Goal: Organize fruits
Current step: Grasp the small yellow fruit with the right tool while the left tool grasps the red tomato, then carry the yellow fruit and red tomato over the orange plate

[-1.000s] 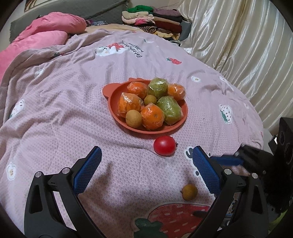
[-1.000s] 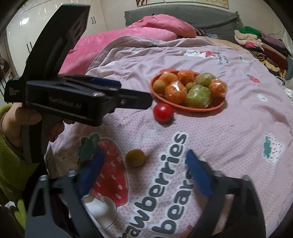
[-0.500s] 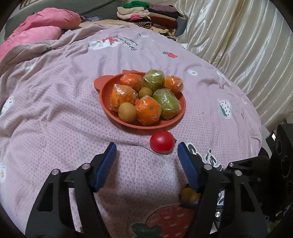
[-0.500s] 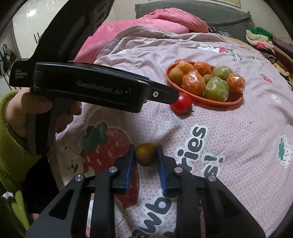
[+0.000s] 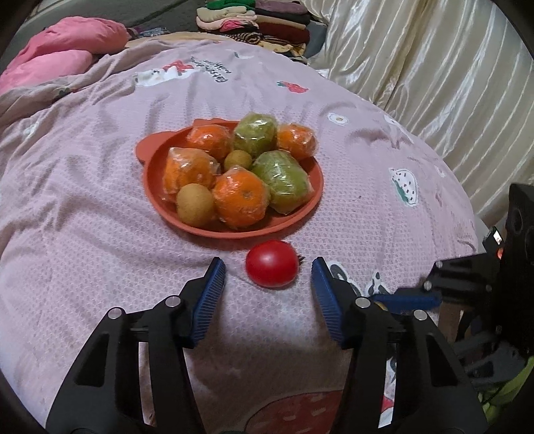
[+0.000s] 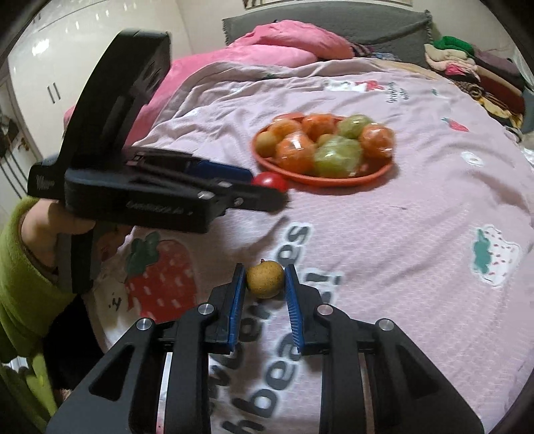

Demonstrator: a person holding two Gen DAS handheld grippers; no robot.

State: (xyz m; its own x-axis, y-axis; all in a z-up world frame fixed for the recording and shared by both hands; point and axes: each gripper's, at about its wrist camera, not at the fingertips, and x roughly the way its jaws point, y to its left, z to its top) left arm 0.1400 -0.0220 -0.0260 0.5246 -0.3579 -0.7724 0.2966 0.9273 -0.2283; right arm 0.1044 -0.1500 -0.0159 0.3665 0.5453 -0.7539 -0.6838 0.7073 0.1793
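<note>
An orange plate [image 5: 302, 218] on the pink bedspread holds several wrapped oranges, green fruits and small brown fruits. A red tomato [image 5: 272, 263] lies just in front of it. My left gripper [image 5: 267, 270] is open, its blue pads on either side of the tomato without touching it. My right gripper [image 6: 265, 278] is shut on a small brown fruit [image 6: 265, 278] close above the bedspread. The plate [image 6: 333, 182] and tomato [image 6: 270, 181] show further off in the right wrist view, with the left gripper [image 6: 267, 195] beside the tomato.
The pink bedspread [image 5: 83, 217] covers a bed. Pink pillows [image 5: 66, 50] and a stack of folded clothes [image 5: 257, 20] lie at the far end. A cream curtain [image 5: 434, 66] hangs on the right. The right gripper's body [image 5: 467, 283] shows at the right.
My left gripper has moved forward around the tomato and narrowed. My right gripper has closed on the small brown fruit.
</note>
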